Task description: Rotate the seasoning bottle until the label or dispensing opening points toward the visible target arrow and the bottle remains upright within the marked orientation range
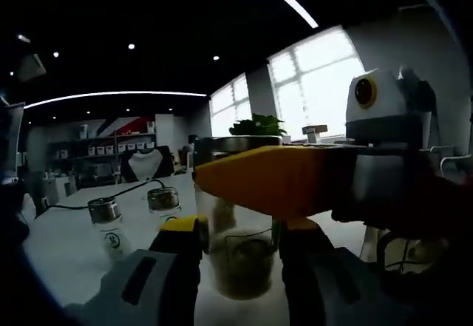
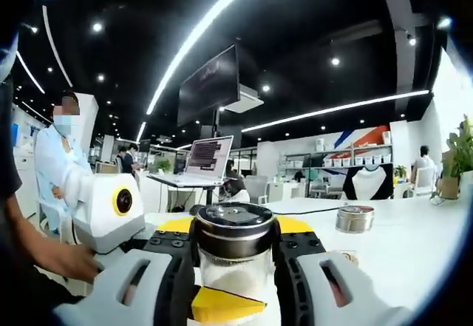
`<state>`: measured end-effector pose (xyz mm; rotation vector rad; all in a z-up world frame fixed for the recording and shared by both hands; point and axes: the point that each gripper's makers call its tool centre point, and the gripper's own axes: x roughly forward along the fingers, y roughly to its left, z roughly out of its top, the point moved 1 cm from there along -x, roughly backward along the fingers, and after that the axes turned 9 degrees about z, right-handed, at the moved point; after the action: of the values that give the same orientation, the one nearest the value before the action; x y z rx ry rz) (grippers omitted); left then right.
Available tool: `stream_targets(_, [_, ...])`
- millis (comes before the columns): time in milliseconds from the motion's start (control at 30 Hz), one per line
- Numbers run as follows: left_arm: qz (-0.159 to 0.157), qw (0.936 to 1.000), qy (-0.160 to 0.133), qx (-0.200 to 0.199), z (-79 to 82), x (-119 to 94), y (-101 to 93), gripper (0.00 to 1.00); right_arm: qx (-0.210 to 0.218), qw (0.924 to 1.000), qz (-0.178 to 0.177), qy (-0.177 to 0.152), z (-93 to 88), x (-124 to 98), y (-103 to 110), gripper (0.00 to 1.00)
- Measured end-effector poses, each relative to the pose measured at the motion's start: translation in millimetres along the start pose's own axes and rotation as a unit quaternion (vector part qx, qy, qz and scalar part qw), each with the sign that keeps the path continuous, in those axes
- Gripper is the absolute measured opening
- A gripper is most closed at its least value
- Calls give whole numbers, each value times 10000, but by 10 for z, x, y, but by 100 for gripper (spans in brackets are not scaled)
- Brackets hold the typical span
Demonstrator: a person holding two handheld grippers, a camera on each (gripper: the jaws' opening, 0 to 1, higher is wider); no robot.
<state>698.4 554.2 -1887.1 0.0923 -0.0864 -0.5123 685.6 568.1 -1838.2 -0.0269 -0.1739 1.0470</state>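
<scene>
A: Right gripper view, nearest first. What's the right gripper (image 2: pixel 233 267) doing?

B: Jaws clamped on the seasoning bottle (image 2: pixel 233 256), one each side of the glass just under the steel lid (image 2: pixel 233 221). Pale powder inside. Bottle upright, centred between the jaws.

A: The yellow bit at the bottom?

B: Yellow tip of the left gripper (image 2: pixel 222 305), low against the front of the bottle. Its body sits off to the left, with a person's hand (image 2: pixel 70 261) on it.

A: Left gripper view?

B: Left gripper (image 1: pixel 240 248) jaws on either side of the same bottle (image 1: pixel 240 256). Narrow gap, but can't tell if they press the glass or just flank it. The right gripper's yellow arm (image 1: pixel 281 182) crosses the bottle up near the lid.

A: Bottle location?

B: On the white table (image 1: pixel 66 245), held up near both tools. Label direction not readable.

A: Farther out?

B: Two more steel-capped jars (image 1: pixel 111 226) on the table left of the bottle in the left gripper view, black cable (image 1: pixel 96 197) behind them. In the right gripper view one short jar (image 2: pixel 355 219) to the right. Then an open laptop (image 2: pixel 207 157), a hanging monitor (image 2: pixel 211 83), a masked person in white (image 2: pixel 55 165) on the left, back shelves (image 2: pixel 351 161), a potted plant (image 1: pixel 257 127) by the windows (image 1: pixel 310 82).
</scene>
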Motion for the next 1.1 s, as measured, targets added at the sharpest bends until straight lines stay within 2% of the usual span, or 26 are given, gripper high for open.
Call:
stream_targets(133, [190,9998,-58,-52,15,0,16,43,-59,9997,-213,-60,7,9,-5,38])
stream_targets(233, [434,9989,-146,55,28,2,36,43,-95,9991,-396,-71,15,11,-7,38])
stream_targets(333, [477,9987,-169,39,26,2,37,43,-147,9986,-501,-49,14,6,-8,38])
stream_targets(567, [155,9995,-279,8,49,9,-4,43,-54,9992,-406,-45,27,-44,-52,37])
stream_targets(633, [-115,9994,-297,-165,44,5,-25,43,-81,9996,-283,-12,15,-49,-39,37])
stream_targets(733, [-283,9992,-214,-156,31,3,-24,43,-205,9997,-106,64,0,-43,0,37])
stream_targets(933, [-673,9975,-151,-166,53,-33,-63,43,-91,9995,295,-14,17,-71,44,37])
stream_targets(1033, [-992,9948,-90,-218,56,-70,-118,43,-236,9983,531,30,27,-100,87,37])
stream_targets(1100, [-1141,9929,-116,-315,69,-89,-140,43,-155,9975,687,-12,40,-124,97,37])
